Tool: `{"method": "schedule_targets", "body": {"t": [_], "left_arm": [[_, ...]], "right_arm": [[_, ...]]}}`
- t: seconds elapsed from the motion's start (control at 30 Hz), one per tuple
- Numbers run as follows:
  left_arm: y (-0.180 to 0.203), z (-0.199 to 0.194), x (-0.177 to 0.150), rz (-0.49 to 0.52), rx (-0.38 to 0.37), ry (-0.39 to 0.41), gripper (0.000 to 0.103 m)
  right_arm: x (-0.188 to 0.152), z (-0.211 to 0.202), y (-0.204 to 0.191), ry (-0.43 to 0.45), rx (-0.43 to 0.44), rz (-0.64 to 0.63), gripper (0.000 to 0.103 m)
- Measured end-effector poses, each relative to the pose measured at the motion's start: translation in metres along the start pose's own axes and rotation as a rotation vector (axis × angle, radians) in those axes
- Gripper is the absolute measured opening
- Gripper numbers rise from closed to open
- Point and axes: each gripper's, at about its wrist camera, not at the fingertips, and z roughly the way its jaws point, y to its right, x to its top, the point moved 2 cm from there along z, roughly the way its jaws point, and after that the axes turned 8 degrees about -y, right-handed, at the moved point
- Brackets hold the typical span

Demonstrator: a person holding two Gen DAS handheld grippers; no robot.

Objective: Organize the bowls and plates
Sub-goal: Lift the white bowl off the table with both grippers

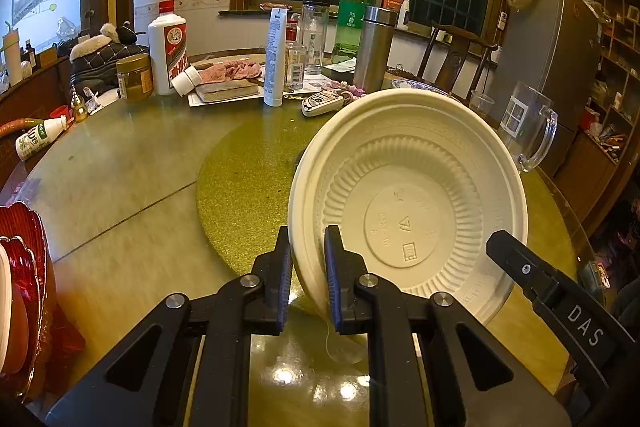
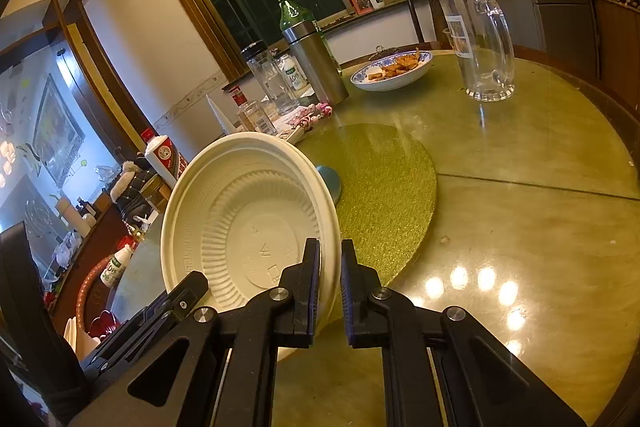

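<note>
The right gripper [image 1: 496, 241] carries the letters "DAS". The cream bowl [image 1: 408, 203], thin ribbed plastic with moulded marks on its round base, is tilted above the glossy green counter [image 1: 128, 179]. The left gripper [image 1: 307, 259] and the right one both pinch its rim, pointing downward.

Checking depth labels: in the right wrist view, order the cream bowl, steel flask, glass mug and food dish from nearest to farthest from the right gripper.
1. cream bowl, in right gripper
2. glass mug, far right; steel flask, centre: too close to call
3. food dish, behind them
</note>
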Motion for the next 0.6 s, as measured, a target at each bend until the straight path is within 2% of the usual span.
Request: {"method": "schedule_targets", "body": {"t": [0.6], "left_arm": [[-0.0007, -0.0022, 0.0, 0.002, -0.005, 0.004, 0.013]], "right_arm": [[-0.0009, -0.0005, -0.0007, 0.006, -0.003, -0.001, 0.009]]}}
